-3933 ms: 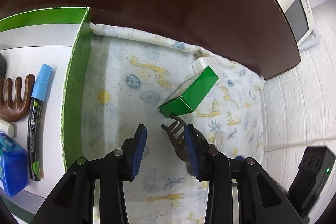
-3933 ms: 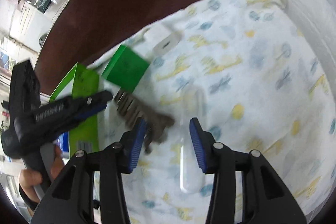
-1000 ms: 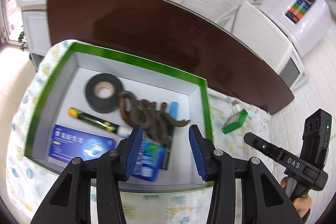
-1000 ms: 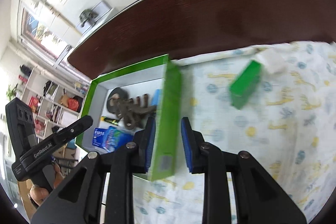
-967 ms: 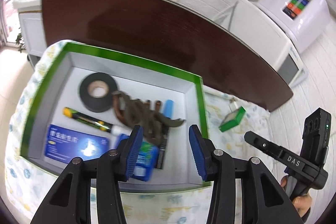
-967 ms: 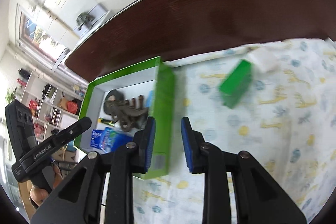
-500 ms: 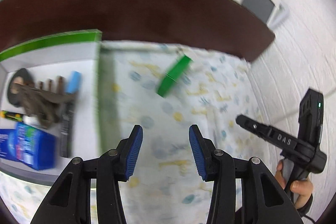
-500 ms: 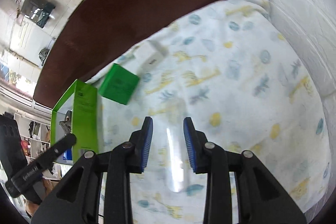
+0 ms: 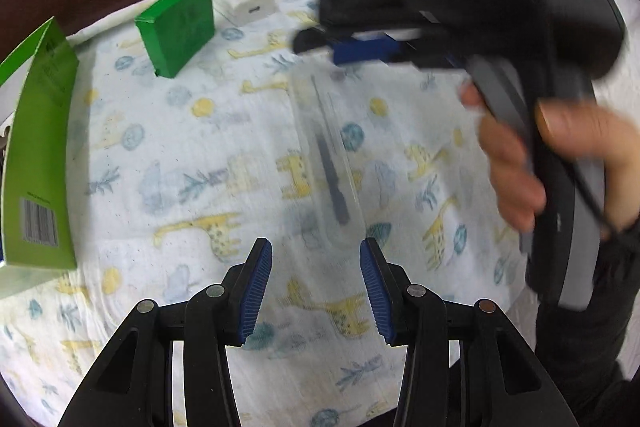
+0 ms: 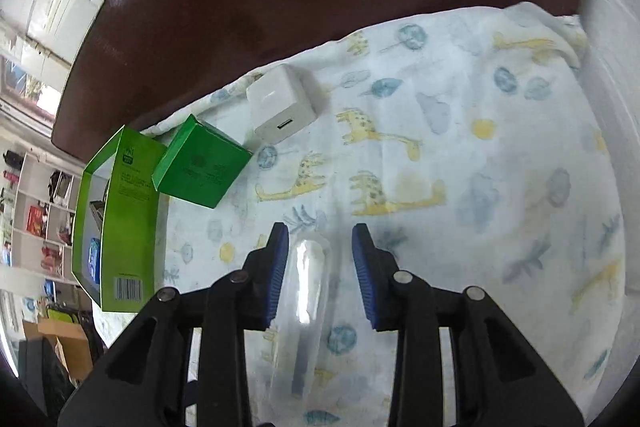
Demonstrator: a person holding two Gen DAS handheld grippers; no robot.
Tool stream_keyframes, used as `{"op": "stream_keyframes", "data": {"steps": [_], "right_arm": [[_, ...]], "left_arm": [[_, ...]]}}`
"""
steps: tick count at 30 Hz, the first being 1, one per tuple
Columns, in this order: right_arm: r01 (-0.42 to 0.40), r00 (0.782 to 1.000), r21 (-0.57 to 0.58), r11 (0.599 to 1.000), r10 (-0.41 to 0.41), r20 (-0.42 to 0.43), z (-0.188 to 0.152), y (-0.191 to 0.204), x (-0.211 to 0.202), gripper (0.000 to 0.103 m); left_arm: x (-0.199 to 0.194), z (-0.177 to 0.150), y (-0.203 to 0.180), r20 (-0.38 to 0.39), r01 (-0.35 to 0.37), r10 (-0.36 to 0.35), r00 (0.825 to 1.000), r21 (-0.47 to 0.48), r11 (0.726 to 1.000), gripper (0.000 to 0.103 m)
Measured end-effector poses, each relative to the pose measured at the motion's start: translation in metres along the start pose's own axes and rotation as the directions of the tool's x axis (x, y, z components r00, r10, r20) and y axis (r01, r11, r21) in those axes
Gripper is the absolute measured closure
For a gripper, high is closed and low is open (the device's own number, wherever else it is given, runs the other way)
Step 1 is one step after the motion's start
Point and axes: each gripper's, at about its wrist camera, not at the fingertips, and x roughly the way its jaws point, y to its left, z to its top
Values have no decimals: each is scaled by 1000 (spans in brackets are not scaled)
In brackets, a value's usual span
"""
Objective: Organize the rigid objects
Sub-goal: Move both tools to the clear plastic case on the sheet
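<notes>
Between the right hand-held gripper pads | clear case runs 12-to-6 | jaws parted, ungripped | left hand-held gripper released, farther.

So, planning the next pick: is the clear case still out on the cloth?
Out: the clear case lies flat on the cloth, between the open right gripper.

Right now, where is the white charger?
In the right wrist view the white charger lies upper left on the giraffe cloth, beside the small green box, near the dark table edge.
</notes>
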Motion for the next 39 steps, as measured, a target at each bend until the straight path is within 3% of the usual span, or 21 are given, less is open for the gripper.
{"op": "stream_keyframes", "data": {"steps": [3,5,8,12,17,24,30,34,37,39], "right_arm": [[-83,996,-33,996,81,-44,9,9,15,70],[-88,995,-75,993,84,-48,12,16,19,70],[-50,998,-119,992,45,-49,11,18,19,71],[65,994,-163,984,-78,-76,0,13,15,73],[61,992,-203,977,-82,-92,-23,6,1,72],[14,991,-122,992,-30,-133,-46,-13,-15,70],[45,993,-179,983,-63,-96,-48,-15,-21,70],[11,991,-238,971,-43,-130,-40,-13,-14,70],[8,989,-256,967,-46,-141,-40,-10,-11,70],[3,988,-259,966,-43,-148,-44,-10,-12,70]], "left_arm": [[10,-2,-4,-9,-58,58,998,-7,998,58],[10,-1,-8,10,-82,82,997,-4,997,58],[11,1,-11,1,-107,107,994,-9,994,58],[10,1,0,7,-195,195,981,-26,980,58],[-2,5,34,12,-135,138,990,-142,981,58],[-18,11,69,54,-91,109,993,-264,960,58],[-14,10,76,-30,-18,8,1000,-340,940,58],[-10,5,80,-51,8,-30,998,-385,923,58],[-10,10,83,-39,13,-32,999,-404,915,69],[-6,13,81,-51,21,-45,998,-399,917,69]]}}
